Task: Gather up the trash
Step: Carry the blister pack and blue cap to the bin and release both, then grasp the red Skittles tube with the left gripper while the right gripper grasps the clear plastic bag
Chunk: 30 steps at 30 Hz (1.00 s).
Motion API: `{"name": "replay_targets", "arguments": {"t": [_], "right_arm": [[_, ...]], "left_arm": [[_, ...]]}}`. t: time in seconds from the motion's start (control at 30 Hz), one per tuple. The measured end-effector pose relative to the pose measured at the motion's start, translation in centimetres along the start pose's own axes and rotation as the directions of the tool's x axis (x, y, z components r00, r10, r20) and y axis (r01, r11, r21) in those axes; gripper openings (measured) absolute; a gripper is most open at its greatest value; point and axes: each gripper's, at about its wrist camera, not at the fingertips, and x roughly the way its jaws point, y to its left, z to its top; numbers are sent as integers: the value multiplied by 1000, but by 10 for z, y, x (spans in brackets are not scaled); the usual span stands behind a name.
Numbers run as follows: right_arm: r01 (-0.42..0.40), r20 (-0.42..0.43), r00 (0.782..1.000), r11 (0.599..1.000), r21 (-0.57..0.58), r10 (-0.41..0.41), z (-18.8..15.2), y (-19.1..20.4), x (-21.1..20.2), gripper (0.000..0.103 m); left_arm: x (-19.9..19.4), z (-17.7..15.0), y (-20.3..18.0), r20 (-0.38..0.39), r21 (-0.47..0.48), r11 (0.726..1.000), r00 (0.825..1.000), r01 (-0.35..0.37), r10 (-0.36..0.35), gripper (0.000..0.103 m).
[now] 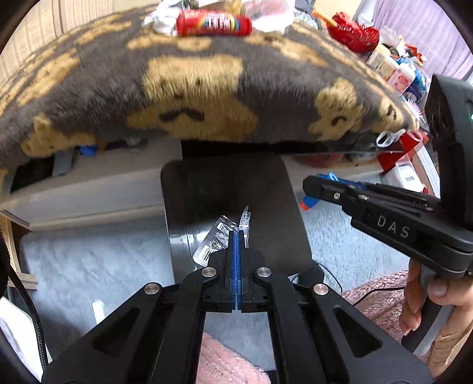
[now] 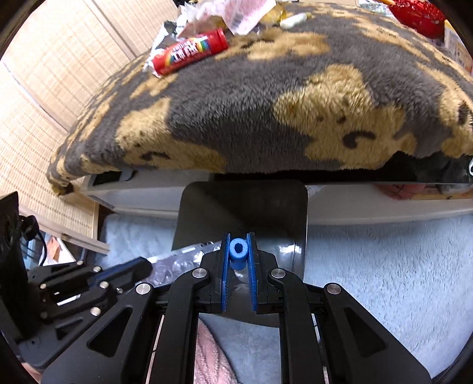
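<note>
Two grippers hang over the open dark grey bin (image 1: 236,189), which stands on the pale shag rug (image 1: 88,260) just in front of the bed. We see the left gripper (image 1: 236,236) with its jaws pressed fully together, pinching a clear, crinkled plastic blister wrapper (image 1: 217,239) with printed labels; the wrapper sticks out to the left of and beyond the tips, over the bin's mouth. The right gripper (image 2: 239,251) has its jaws nearly closed on a short blue foam tube (image 2: 238,254), held end-on between the blue pads, also above the bin. A hand (image 1: 425,301) wraps the right gripper's handle at the right edge of the left wrist view.

Farther off, on the grey-and-tan fleece blanket (image 2: 251,118) covering the bed, lie a red candy tube with a rainbow label (image 2: 190,51) and crumpled wrappers (image 2: 233,11) just behind it. Pink fleece (image 1: 224,363) shows at the near edge.
</note>
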Motion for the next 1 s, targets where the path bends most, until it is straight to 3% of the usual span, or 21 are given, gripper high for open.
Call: {"name": "replay_targets", "arguments": {"t": [0.33,0.37,0.43,0.5,0.57,0.67,0.8,0.9,1.0], "right_arm": [[12,-12,1000,1000,7,-12,6,-2,11,15],[11,-12,1000,1000,10,-11,7,-3,12,16],[7,-11,1000,1000,18,-7,9,-4,11,26],[13,1,1000,1000,20,-13,11,-5,9,49],[20,12,1000,1000,19,-20,12,-5,7,50],[40,32,999,999,31,-41,12,-8,1,67],[81,81,993,995,54,-86,11,-15,-11,88],[83,116,989,994,74,-91,12,-21,-25,92],[93,162,981,993,78,-105,18,-21,-43,93]], "left_arm": [[19,5,10,-30,-37,999,999,18,-19,2],[17,5,11,-28,-39,999,999,14,-15,6],[14,5,13,-14,-46,999,1000,8,-8,28],[10,5,14,-7,-46,999,1000,4,-4,30],[5,6,14,2,-46,999,1000,0,0,35],[-3,6,14,16,-40,999,1000,-18,19,48],[-17,6,13,45,-36,998,997,-54,55,83],[-26,6,13,61,-28,997,996,-69,71,93],[-38,8,14,81,-23,997,994,-71,73,94]]}}
